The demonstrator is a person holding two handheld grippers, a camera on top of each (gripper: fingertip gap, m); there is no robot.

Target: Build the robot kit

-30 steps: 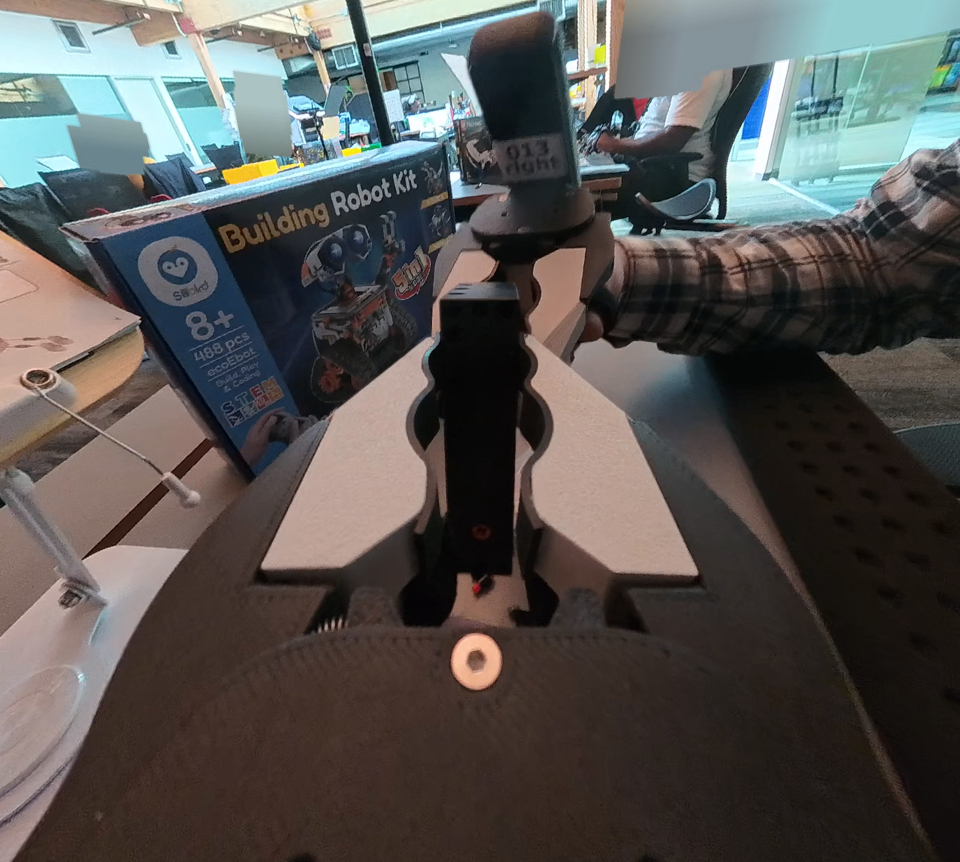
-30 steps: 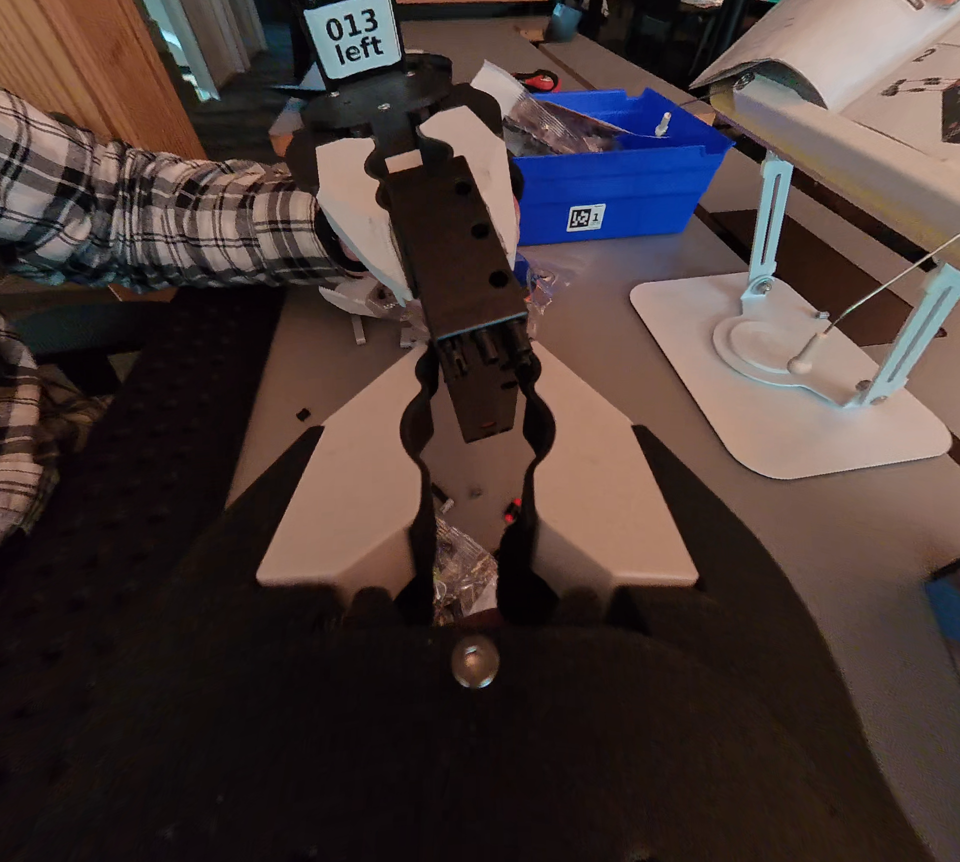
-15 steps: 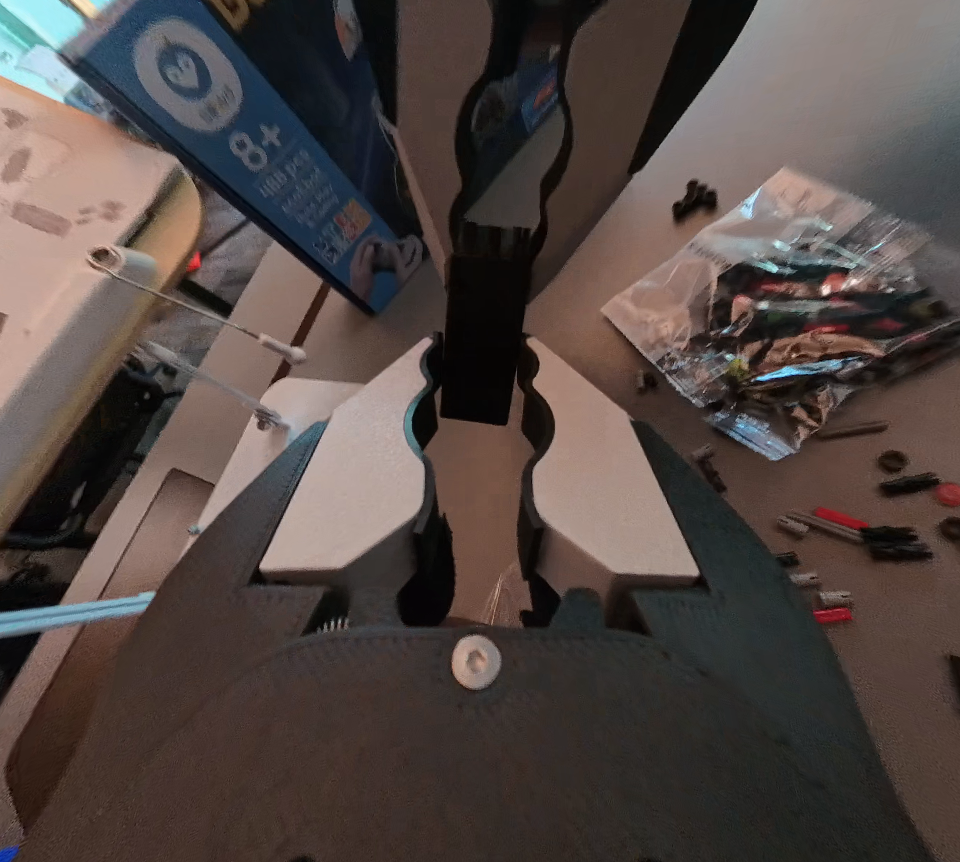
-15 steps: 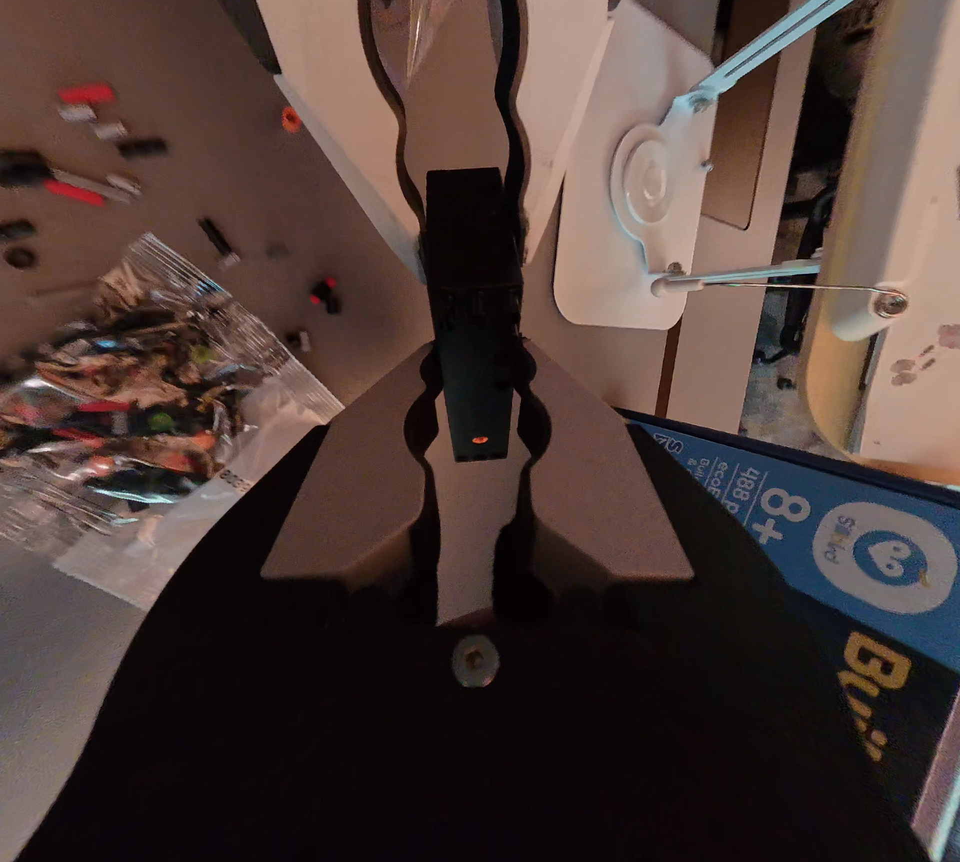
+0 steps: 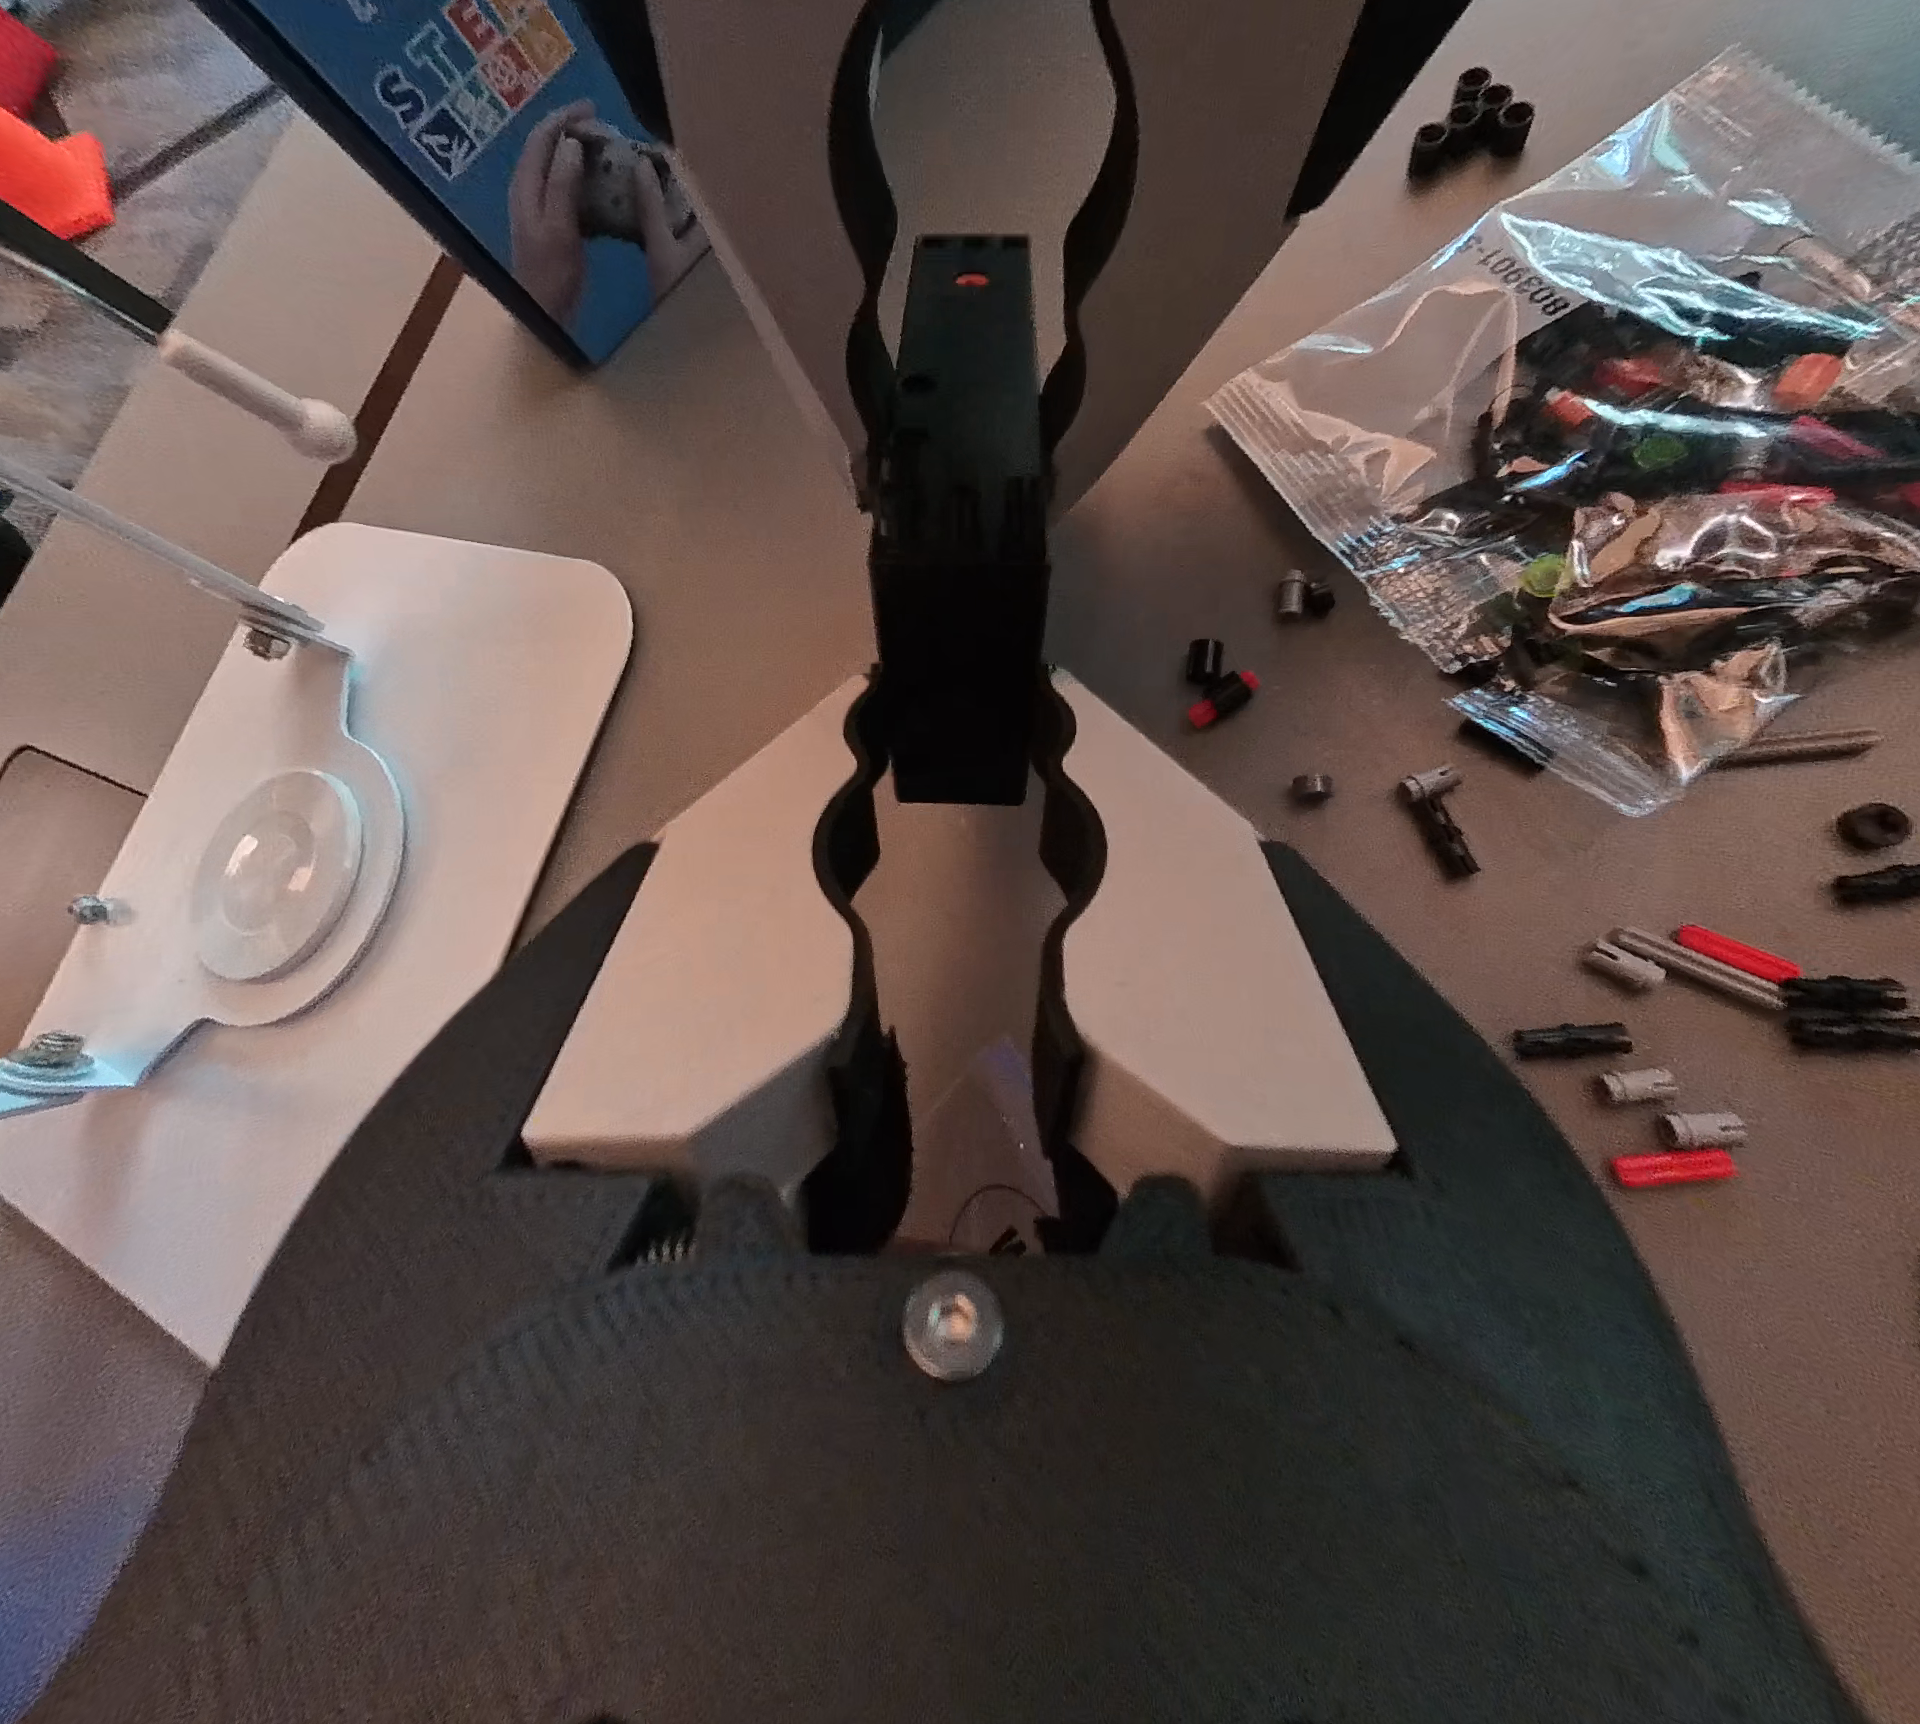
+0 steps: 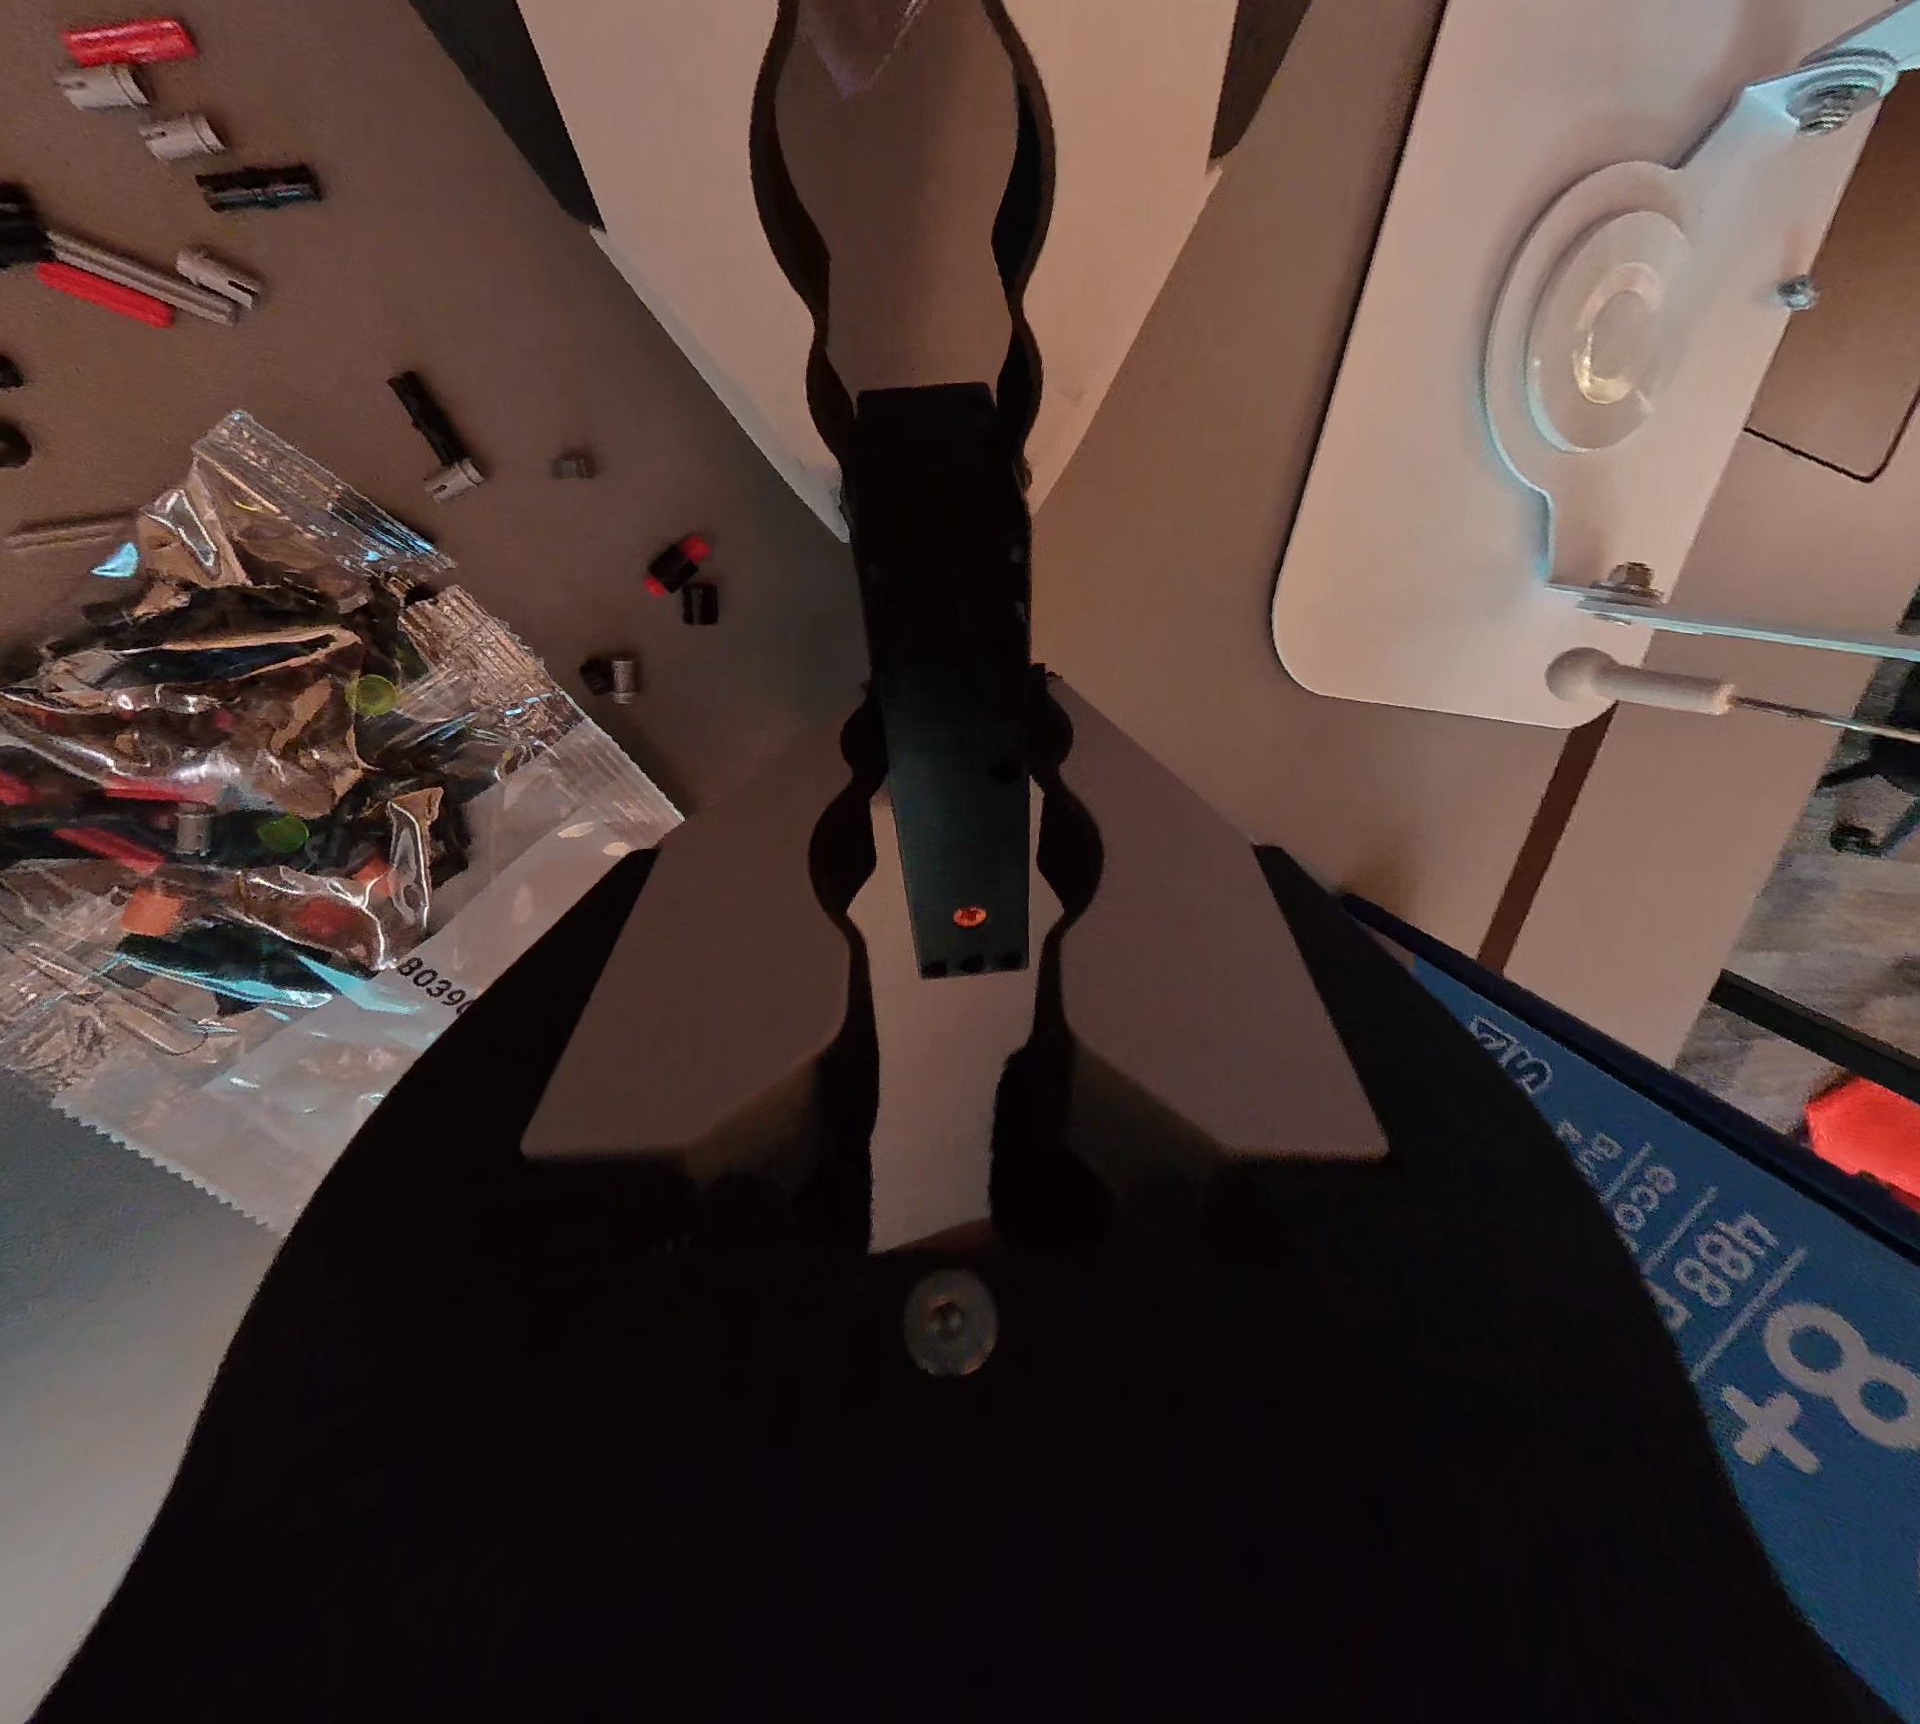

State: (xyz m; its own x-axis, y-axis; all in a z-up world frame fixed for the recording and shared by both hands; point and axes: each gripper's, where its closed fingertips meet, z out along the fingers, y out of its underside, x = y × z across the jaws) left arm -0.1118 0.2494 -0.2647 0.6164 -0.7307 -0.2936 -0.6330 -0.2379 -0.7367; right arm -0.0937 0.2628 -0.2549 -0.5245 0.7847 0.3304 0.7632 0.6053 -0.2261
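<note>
A long black block (image 5: pixel 961 531) with a small red dot near one end is held between both grippers, tip to tip, above the grey table (image 5: pixel 727 531). My left gripper (image 5: pixel 961 708) is shut on its near end. The right gripper's white fingers (image 5: pixel 758 116) come in from the top and clamp the far end. In the right wrist view my right gripper (image 6: pixel 951 708) is shut on the same block (image 6: pixel 940 594), with the left gripper's fingers (image 6: pixel 644 64) opposite. Both cameras look down at the table.
A clear bag of small parts (image 5: pixel 1662 448) (image 6: pixel 208 739) lies to one side, with loose black, grey and red pins (image 5: pixel 1745 957) (image 6: pixel 145 282) around it. A blue kit box (image 5: pixel 447 64) (image 6: pixel 1714 1362) and a white stand base (image 5: pixel 312 801) (image 6: pixel 1507 427) are on the other side. My two grippers' fingertips are within a few centimetres of each other.
Both grippers have tipped from level to pointing down at the table, keeping the black block between them. The right gripper's jaws have closed on the block's end.
</note>
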